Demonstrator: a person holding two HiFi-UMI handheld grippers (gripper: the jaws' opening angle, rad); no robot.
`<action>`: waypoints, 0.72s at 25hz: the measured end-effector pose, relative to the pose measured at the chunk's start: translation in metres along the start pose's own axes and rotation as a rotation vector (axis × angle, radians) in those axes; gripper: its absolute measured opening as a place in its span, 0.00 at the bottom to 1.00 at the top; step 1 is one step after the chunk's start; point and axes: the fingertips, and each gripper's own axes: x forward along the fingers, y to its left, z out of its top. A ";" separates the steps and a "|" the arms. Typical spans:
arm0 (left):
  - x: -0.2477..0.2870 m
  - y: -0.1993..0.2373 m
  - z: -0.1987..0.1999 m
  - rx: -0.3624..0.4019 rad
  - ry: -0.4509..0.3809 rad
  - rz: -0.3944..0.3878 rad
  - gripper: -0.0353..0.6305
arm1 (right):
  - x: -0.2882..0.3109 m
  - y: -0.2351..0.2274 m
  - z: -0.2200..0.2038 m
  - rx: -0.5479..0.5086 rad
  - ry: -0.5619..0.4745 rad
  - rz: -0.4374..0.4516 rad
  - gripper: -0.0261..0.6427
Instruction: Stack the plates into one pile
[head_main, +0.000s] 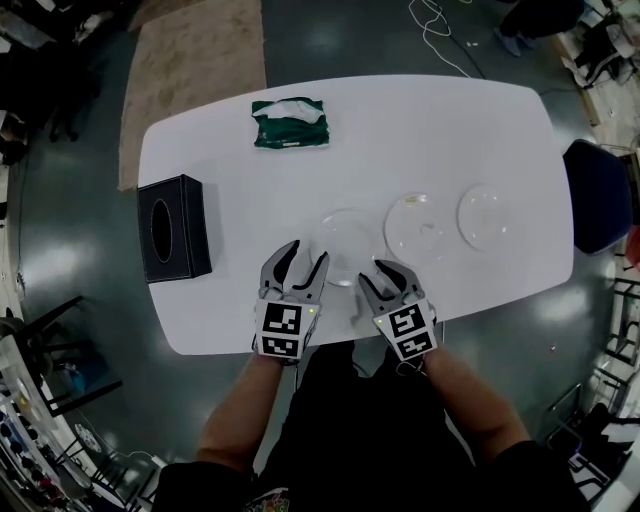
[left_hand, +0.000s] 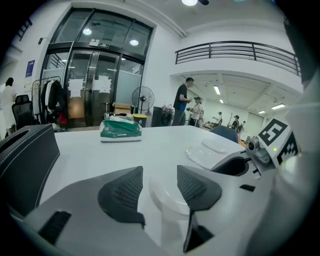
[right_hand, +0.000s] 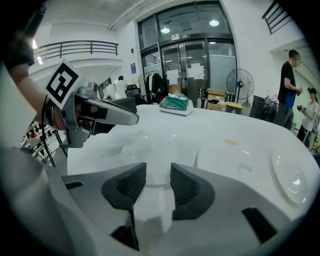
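The left gripper (head_main: 305, 258) and the right gripper (head_main: 376, 275) hang side by side over the near edge of the white worktop (head_main: 450, 130). Both point forward and down, and both have their jaws apart with nothing clamped.

Just past their tips lies the nearest plate (head_main: 350, 240), flat on the worktop. Its near rim shows through the gap of the left jaws in the left gripper view and through the gap of the right jaws in the right gripper view. The pads press on nothing. The left gripper approaches the plate's near-left rim and the right its near-right rim.

The middle plate (head_main: 420, 228) sits just beside it to the right, and the far plate (head_main: 487, 215) is further right again. All three lie in a row, none yet on another.

The plates look thin, shallow, smooth and stiff. From these views I cannot say whether they are glass or hard plastic, so they should be treated as breakable. They are probably light and slippery. The raised rim is the only real hold, and it sits low, so one jaw likely has to slide under the lip.

Further back stand a black tissue box (head_main: 175, 228) at the left and a green packet (head_main: 290, 123) near the far edge, well apart from the plates.
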 end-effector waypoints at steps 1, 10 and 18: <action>0.002 -0.001 -0.002 -0.010 0.013 -0.006 0.38 | 0.000 0.000 -0.001 -0.003 0.005 0.001 0.28; 0.018 -0.006 -0.017 -0.086 0.056 -0.055 0.39 | 0.001 0.001 -0.005 -0.009 0.012 -0.005 0.28; 0.027 -0.010 -0.022 -0.138 0.069 -0.090 0.39 | 0.003 0.001 -0.007 -0.002 0.008 -0.008 0.28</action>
